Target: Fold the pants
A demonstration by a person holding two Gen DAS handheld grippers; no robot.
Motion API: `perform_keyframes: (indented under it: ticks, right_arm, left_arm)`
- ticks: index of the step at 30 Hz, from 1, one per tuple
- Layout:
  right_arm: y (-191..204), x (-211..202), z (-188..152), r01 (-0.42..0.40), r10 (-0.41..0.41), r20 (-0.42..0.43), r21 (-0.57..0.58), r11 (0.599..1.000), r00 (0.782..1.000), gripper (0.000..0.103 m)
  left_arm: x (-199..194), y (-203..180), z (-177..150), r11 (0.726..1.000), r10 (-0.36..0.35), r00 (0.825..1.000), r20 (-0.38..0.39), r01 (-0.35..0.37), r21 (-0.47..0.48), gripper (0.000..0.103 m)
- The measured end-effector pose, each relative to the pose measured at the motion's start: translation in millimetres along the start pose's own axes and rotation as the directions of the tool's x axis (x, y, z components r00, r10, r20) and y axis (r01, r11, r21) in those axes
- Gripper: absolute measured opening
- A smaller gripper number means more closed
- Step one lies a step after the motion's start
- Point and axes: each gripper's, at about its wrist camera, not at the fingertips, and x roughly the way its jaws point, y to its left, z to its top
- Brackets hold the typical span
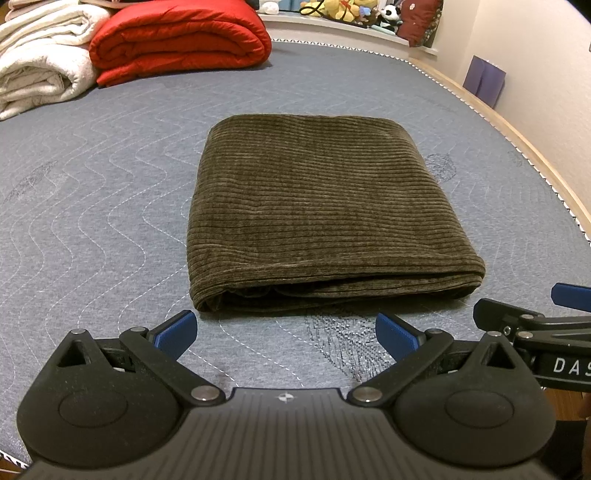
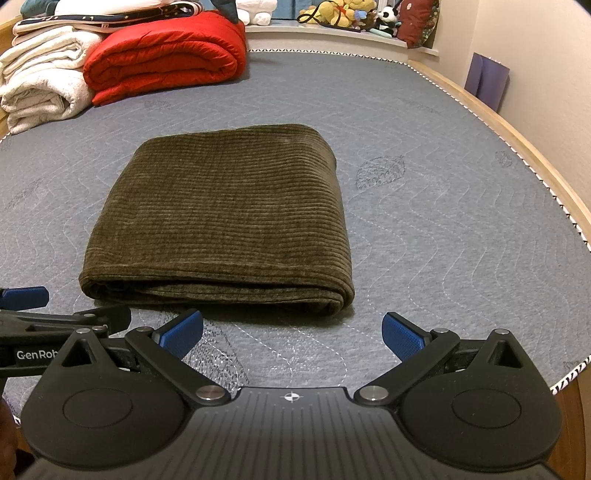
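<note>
The pants (image 1: 325,206) are dark olive corduroy, folded into a neat thick rectangle on the grey quilted mattress (image 1: 92,184); they also show in the right wrist view (image 2: 221,225). My left gripper (image 1: 286,334) is open and empty, just short of the stack's near edge. My right gripper (image 2: 293,334) is open and empty, near the stack's near right corner. Each gripper shows at the edge of the other's view: the right gripper (image 1: 546,306), the left gripper (image 2: 55,306).
A folded red quilt (image 1: 177,40) and white blankets (image 1: 40,55) lie at the mattress's far left. Plush toys (image 1: 354,11) sit on a ledge behind. A wooden bed rim (image 1: 517,136) runs along the right, with a purple bag (image 1: 484,79) by the wall.
</note>
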Motion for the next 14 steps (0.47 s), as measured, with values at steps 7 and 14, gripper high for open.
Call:
perform_keyframes:
  ticks: [7,14]
  right_arm:
    - [1.5,0.3,-1.2,-0.003,0.003,-0.001,0.002,1.000,1.000,0.102]
    - [-2.6,1.9,-0.6,-0.006,0.006,-0.008,0.003,1.000,1.000,0.102]
  left_arm:
    - [-0.3,1.2,0.3,1.000,-0.006,1.000,-0.001,0.006,-0.001,0.103]
    - [-1.3,0.8,0.5,1.000,-0.009,1.000,0.004,0.009,0.004,0.103]
